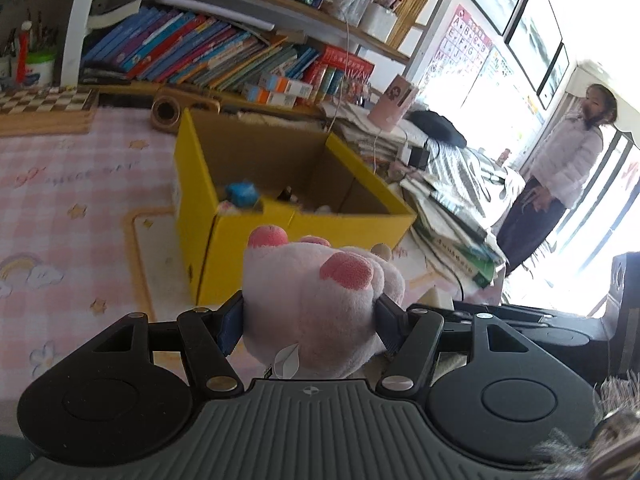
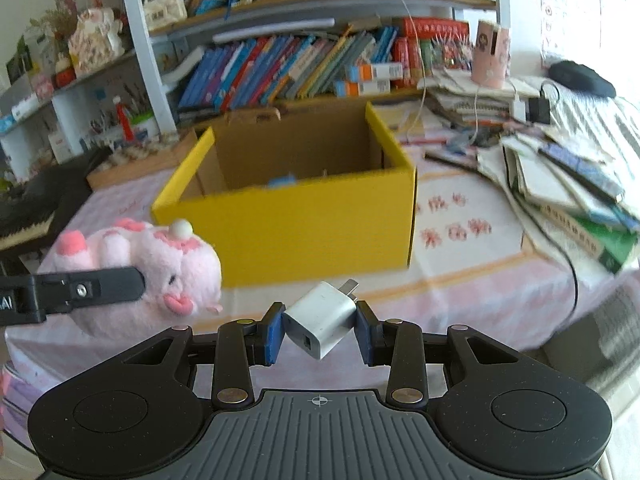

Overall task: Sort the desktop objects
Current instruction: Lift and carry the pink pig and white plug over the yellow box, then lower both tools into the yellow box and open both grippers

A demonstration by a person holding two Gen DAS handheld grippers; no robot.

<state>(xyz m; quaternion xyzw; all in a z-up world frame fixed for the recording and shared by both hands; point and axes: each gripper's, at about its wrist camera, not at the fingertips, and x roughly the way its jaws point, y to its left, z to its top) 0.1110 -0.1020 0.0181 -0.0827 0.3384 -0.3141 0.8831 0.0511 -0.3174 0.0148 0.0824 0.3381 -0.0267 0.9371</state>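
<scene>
My left gripper (image 1: 310, 320) is shut on a pink plush pig (image 1: 316, 304), held above the table in front of the yellow cardboard box (image 1: 280, 220). The pig (image 2: 160, 268) and the left gripper's finger (image 2: 100, 286) also show at the left of the right wrist view. My right gripper (image 2: 320, 330) is shut on a white USB charger plug (image 2: 320, 322), held just before the yellow box (image 2: 296, 224). The box is open on top; a blue object (image 1: 240, 193) and other small items lie inside.
The table has a pink checked cloth (image 1: 80, 184). Bookshelves (image 1: 208, 52) stand behind the box. Stacked books and papers (image 2: 568, 184) lie to the right, with a pink cup (image 2: 490, 54) and cables. A chessboard (image 1: 44, 100) sits far left. A child (image 1: 560, 172) stands at the right.
</scene>
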